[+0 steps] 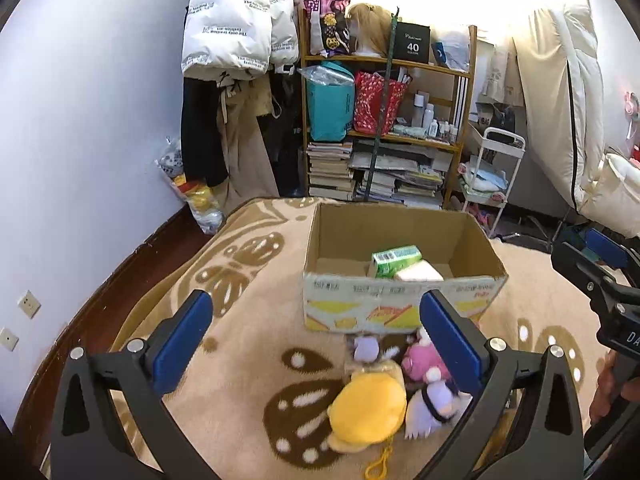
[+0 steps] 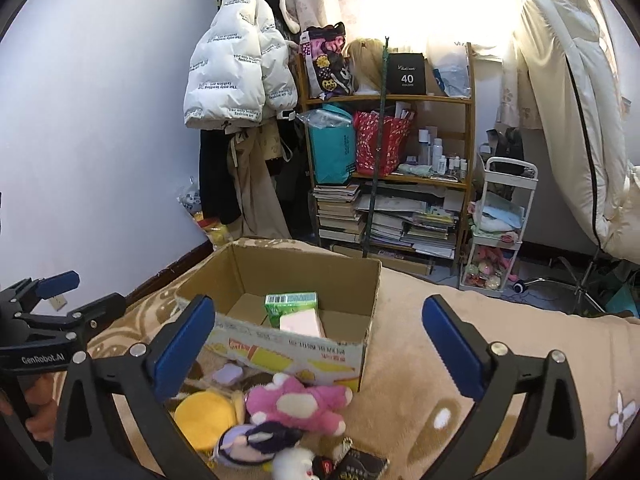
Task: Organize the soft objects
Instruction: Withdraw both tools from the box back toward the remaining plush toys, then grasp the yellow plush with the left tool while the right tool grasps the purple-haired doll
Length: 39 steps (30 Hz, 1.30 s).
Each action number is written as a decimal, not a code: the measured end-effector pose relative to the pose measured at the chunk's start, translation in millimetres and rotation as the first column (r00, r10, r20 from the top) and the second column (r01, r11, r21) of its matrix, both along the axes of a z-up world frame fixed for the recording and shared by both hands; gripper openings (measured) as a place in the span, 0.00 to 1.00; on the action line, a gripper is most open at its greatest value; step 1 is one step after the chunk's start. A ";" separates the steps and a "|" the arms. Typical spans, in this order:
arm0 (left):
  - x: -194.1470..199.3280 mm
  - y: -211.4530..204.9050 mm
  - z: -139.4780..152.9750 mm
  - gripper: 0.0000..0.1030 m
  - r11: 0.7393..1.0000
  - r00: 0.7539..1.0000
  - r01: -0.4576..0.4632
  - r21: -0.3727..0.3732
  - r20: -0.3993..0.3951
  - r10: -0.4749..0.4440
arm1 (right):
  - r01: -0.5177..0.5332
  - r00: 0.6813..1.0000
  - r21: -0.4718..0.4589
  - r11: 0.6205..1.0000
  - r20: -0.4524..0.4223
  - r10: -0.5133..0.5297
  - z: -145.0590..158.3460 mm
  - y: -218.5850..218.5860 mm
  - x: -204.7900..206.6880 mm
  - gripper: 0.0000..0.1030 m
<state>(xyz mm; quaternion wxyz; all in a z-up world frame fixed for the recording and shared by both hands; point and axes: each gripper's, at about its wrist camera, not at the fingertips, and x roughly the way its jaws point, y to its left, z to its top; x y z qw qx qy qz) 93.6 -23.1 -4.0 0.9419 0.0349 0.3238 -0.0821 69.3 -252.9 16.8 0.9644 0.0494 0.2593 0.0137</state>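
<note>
Beyond both wide-apart, empty tongs, left and right, a cardboard box is holding a green carton and pink pack; plush toys are lying at six o'clock.

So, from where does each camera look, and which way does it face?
Left wrist: sits on the left tool, looks forward and down at the cardboard box and plush toys; its blue fingers, the right tool and a hand show.
Right wrist: sits on the right tool, same direction; the left tool shows at its left edge.
Shared: box, toys, bookshelf, white jacket.
</note>
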 end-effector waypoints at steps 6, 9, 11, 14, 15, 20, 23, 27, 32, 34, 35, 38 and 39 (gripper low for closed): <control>-17.2 7.4 -2.0 0.99 1.000 1.000 0.000 0.009 -0.027 0.001 | 0.004 1.000 0.003 1.000 -0.012 -0.004 -5.9 4.1 -19.5 1.00; -22.6 8.2 -7.4 0.99 1.000 0.998 0.000 0.022 -0.061 0.001 | 0.007 1.000 0.000 1.000 -0.021 -0.007 -9.9 5.8 -26.2 1.00; -24.6 9.7 -11.5 0.99 1.000 0.997 -0.005 0.025 -0.080 0.007 | 0.008 1.000 -0.001 1.000 -0.030 -0.008 -13.4 5.9 -29.2 1.00; -22.9 11.0 -19.5 0.99 1.000 0.993 0.005 0.026 -0.119 -0.002 | 0.011 0.999 -0.002 1.000 -0.048 -0.011 -18.6 9.2 -32.0 1.00; -22.8 10.5 -22.6 0.99 0.999 0.992 0.010 0.030 -0.128 -0.006 | 0.011 0.998 -0.004 1.000 -0.057 -0.011 -21.4 10.7 -32.3 1.00; -17.3 6.7 -38.0 0.99 0.999 0.983 0.022 0.034 -0.184 -0.016 | 0.004 0.995 -0.008 1.000 -0.100 -0.005 -38.8 16.4 -29.1 1.00; -12.1 5.7 -47.1 0.99 0.999 0.974 0.030 0.027 -0.224 -0.024 | 0.003 0.991 -0.002 1.000 -0.130 -0.003 -51.0 15.6 -24.8 1.00; -4.4 4.3 -59.3 0.99 0.999 0.965 0.026 0.019 -0.261 -0.020 | 0.009 0.987 0.036 0.999 -0.160 -0.003 -60.3 10.3 -18.7 1.00; 6.3 -0.1 -73.1 0.99 0.999 0.950 0.034 0.018 -0.310 -0.027 | 0.012 0.983 0.060 0.998 -0.184 -0.001 -69.2 7.7 -12.6 1.00; 9.4 -4.0 -79.4 0.99 0.999 0.943 0.046 0.026 -0.330 -0.035 | 0.010 0.979 0.065 0.998 -0.204 0.004 -74.3 8.7 -8.7 1.00; 10.2 -6.1 -82.3 0.99 0.998 0.939 0.052 0.030 -0.341 -0.039 | 0.009 0.977 0.068 0.998 -0.212 0.005 -76.3 9.0 -6.3 1.00; 13.0 -10.7 -89.5 0.99 0.997 0.927 0.072 0.034 -0.372 -0.054 | 0.011 0.970 0.078 0.997 -0.243 0.008 -83.2 10.4 0.0 0.96; 13.2 -12.0 -91.0 0.99 0.996 0.924 0.078 0.036 -0.378 -0.059 | 0.014 0.966 0.078 0.997 -0.258 0.007 -85.7 11.2 2.4 0.94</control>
